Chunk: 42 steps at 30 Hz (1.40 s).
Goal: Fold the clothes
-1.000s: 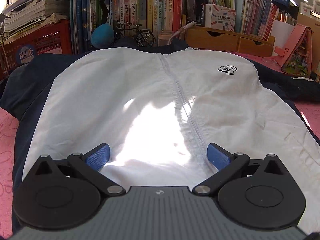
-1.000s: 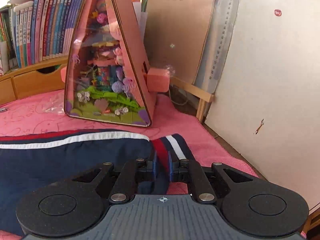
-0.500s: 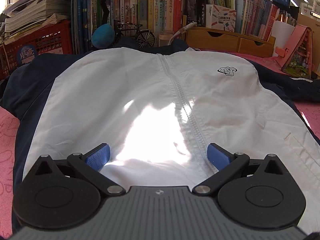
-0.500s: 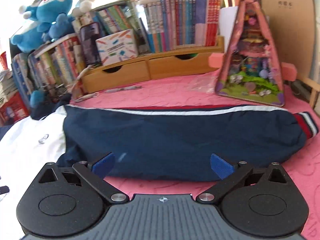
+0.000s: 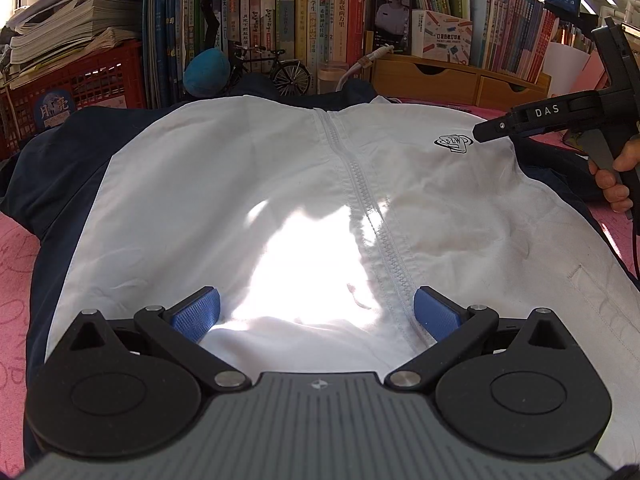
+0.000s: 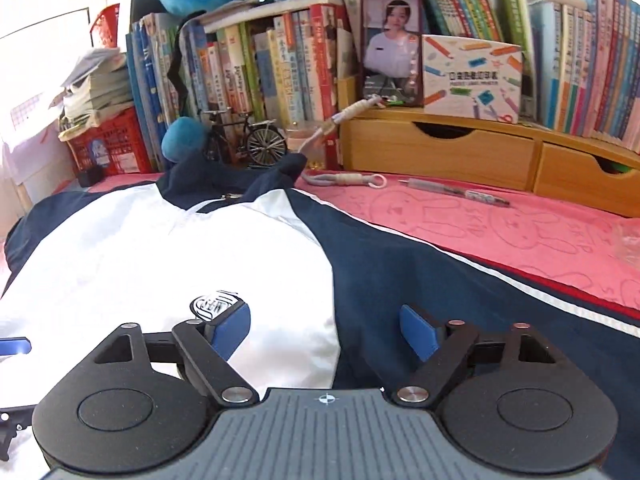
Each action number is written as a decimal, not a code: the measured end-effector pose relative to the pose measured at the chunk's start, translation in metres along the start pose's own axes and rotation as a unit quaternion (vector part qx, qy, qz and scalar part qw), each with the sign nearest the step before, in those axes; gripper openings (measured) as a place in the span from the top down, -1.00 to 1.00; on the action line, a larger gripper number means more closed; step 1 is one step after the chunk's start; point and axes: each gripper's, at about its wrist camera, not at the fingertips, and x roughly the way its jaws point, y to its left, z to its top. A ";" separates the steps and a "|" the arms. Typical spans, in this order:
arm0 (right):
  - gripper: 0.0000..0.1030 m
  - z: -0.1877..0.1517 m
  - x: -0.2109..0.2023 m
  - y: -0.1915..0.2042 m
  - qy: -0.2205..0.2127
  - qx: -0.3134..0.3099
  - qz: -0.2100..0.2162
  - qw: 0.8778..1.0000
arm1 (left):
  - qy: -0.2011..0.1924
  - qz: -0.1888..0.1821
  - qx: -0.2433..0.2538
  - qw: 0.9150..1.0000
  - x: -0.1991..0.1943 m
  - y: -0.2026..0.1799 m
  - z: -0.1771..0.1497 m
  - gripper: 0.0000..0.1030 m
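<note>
Jacket (image 5: 248, 200): white front panel with navy shoulders and sleeves, lying flat and face up on the pink cover, zipped closed along the centre. Zip (image 5: 360, 200) runs from the near hem to the far navy collar (image 6: 224, 178). A small dark logo (image 5: 454, 145) sits on the right chest. Right sleeve (image 6: 460, 276), navy with white and red stripes, extends rightward.

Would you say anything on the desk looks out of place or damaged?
Nothing looks damaged or spilled. The jacket lies zipped and flat, only lightly creased near its logo. A pen and a cord loop lie loose on the pink mat behind it.
</note>
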 end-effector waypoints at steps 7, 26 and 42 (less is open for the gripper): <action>-0.48 0.027 0.080 0.009 0.030 -0.049 -0.079 0.995 | -0.001 -0.002 0.000 1.000 -0.001 0.001 0.000 -1.00; -1.00 0.060 0.112 0.034 -0.036 -0.047 -0.073 0.996 | -0.002 -0.007 0.000 1.000 0.000 0.001 0.001 -1.00; 0.59 0.054 0.115 0.049 -0.032 -0.119 -0.089 0.988 | -0.029 -0.049 -0.025 0.998 -0.012 0.000 0.003 -1.00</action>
